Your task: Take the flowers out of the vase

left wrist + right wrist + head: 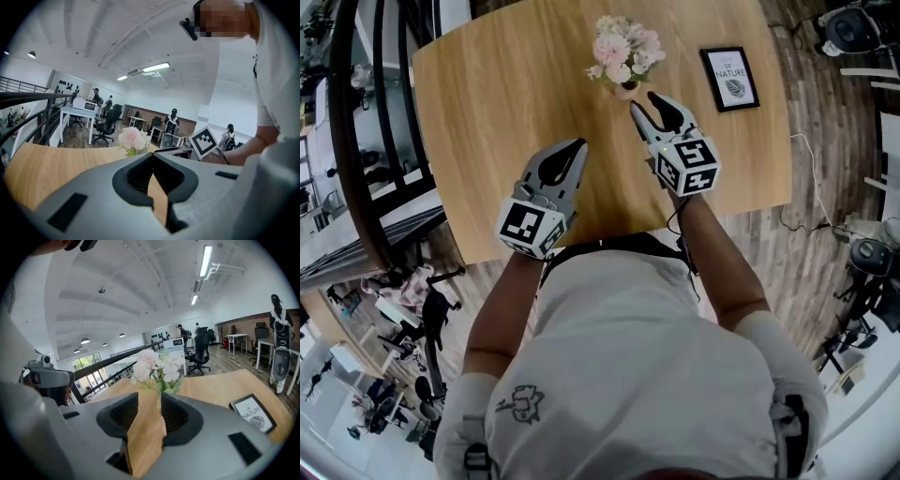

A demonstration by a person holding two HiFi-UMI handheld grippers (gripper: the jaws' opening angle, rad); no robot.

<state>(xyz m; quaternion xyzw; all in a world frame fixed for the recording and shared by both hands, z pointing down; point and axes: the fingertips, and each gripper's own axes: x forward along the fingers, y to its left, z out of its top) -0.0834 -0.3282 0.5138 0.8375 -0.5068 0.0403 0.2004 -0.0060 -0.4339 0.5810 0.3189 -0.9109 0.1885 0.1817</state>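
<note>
A bunch of pale pink and white flowers (623, 49) stands in a small tan vase (625, 91) at the far middle of the wooden table (497, 103). My right gripper (646, 103) is just on the near side of the vase. It is open, with nothing between its fingers. In the right gripper view the flowers (157, 366) rise straight ahead over the gap of my right gripper (150, 397), and the vase is hidden behind the jaws. My left gripper (578, 145) hovers over the table nearer and to the left, its tips together and empty. The left gripper view shows my left gripper (153, 155) with the flowers (131, 139) further off.
A black-framed print (729, 79) lies on the table right of the vase. The table's near edge (609, 232) runs just under my forearms. A dark railing (366, 141) borders the left side. A cable (811, 187) and chair bases (867, 258) sit on the floor at the right.
</note>
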